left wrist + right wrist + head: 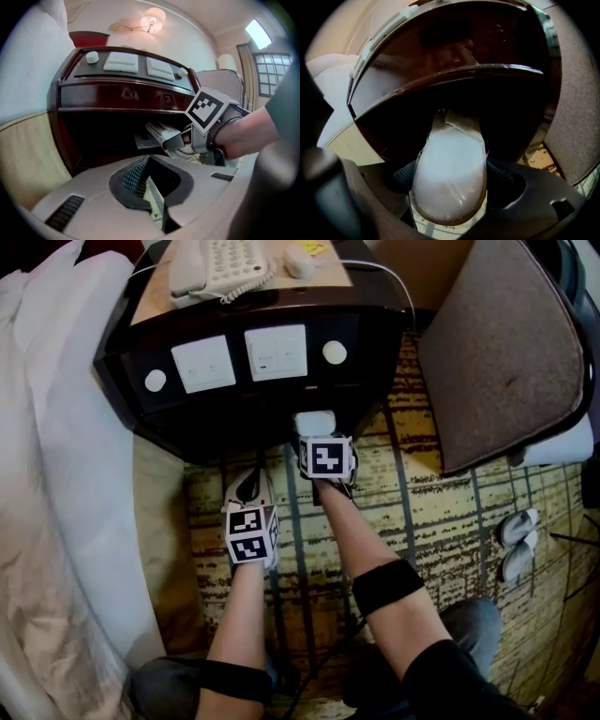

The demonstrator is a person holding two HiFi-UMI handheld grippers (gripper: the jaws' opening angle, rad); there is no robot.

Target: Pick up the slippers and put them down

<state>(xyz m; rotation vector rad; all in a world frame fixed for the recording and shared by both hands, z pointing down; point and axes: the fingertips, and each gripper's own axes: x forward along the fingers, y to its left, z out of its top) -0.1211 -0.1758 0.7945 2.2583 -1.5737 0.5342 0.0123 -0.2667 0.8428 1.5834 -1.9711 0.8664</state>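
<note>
The bed [66, 474] walls the left side and the chair [506, 352] the right. Between them a strip of patterned carpet [422, 512] lies open up to the one dark nightstand [375, 343]. Two loose white slippers [517, 542] lie on the carpet just beside the chair. The right claw [183, 139] stands wide, clamped on one wrapped slipper pack [449, 173] at the mouth of the nightstand's lower shelf. The left claw [249, 486] is pressed together, empty, over the carpet.

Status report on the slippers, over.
Left gripper shut. Right gripper clamped on wrapped slippers, at the lower opening of the nightstand. No obstruction seen.
</note>
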